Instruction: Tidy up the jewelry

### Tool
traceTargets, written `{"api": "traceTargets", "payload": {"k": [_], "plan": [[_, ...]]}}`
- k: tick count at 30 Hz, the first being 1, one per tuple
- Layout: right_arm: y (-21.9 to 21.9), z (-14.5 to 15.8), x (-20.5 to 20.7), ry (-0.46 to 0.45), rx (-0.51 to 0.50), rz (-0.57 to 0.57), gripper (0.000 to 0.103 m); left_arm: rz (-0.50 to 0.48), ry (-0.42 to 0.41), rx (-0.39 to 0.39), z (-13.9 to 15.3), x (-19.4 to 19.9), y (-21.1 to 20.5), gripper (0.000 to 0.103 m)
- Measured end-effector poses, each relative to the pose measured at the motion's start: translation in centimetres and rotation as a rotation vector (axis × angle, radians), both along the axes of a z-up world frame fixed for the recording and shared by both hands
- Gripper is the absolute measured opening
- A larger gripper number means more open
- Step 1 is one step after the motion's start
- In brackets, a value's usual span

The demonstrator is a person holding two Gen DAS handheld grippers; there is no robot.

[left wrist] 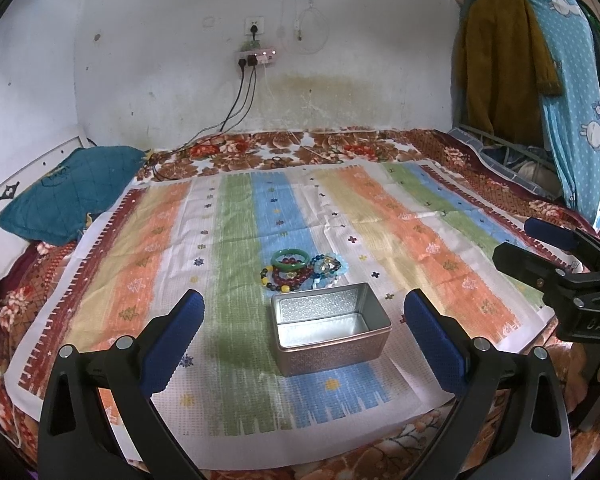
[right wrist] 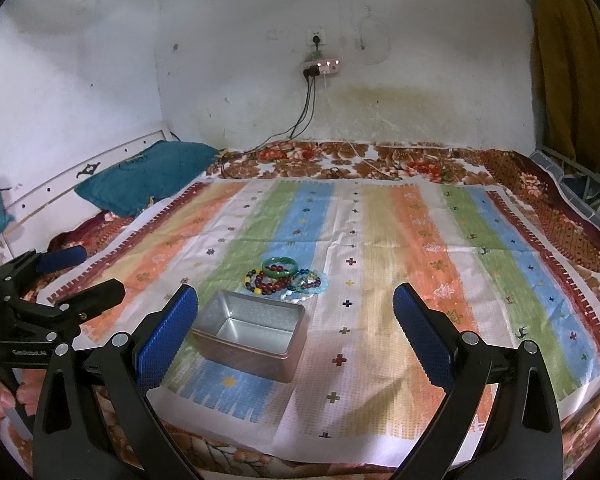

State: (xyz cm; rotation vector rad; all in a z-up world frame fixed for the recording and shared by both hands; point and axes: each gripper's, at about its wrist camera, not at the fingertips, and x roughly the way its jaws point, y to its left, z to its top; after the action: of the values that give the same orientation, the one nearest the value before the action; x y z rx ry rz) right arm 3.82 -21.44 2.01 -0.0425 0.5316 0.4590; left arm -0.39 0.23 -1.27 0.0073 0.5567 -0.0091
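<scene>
both grippers, left gripper (left wrist: 304, 316) and right gripper (right wrist: 296, 308), are black plastic with silver screws and bumpy blue finger pads (left wrist: 172, 344).

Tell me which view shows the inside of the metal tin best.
The left wrist view: the tin sits centred between open jaws, its bare floor visible. The right wrist view shows it off to the left, partly hidden behind one blue pad.

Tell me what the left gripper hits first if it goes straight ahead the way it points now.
Most likely the open metal tin, which sits centred between the spread fingers of the left gripper. The pile of bracelets lies just beyond it. Depth is hard to judge, so if the gripper travels above the tin's rim, it may pass over it.
</scene>
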Motion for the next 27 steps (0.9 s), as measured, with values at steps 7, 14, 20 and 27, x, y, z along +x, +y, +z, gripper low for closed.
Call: {"api": "traceTargets", "payload": {"k": [7, 14, 20, 27], "plan": [[0.2, 0.1, 0.4, 0.019, 0.005, -0.008, 0.099, 0.003, 0.005, -0.006, 0.3, 0.5, 0.2, 0.097], [0.6, 0.4, 0.8, 0.015, 0.004, -0.018, 0.099, -0.007, 0.033, -0.023, -0.1, 0.8, 0.7, 0.097], [0.9, 0.4, 1.3, 0.019, 0.015, -0.011, 0.099, 0.044, 0.056, -0.061, -0.1, 1.6, 1.1, 0.097], [2.1, 0.4, 2.9, 0.006, 0.016, 0.001, 0.099, 0.039, 0.065, -0.042, 0.0, 3.4, 0.6, 0.097]]}}
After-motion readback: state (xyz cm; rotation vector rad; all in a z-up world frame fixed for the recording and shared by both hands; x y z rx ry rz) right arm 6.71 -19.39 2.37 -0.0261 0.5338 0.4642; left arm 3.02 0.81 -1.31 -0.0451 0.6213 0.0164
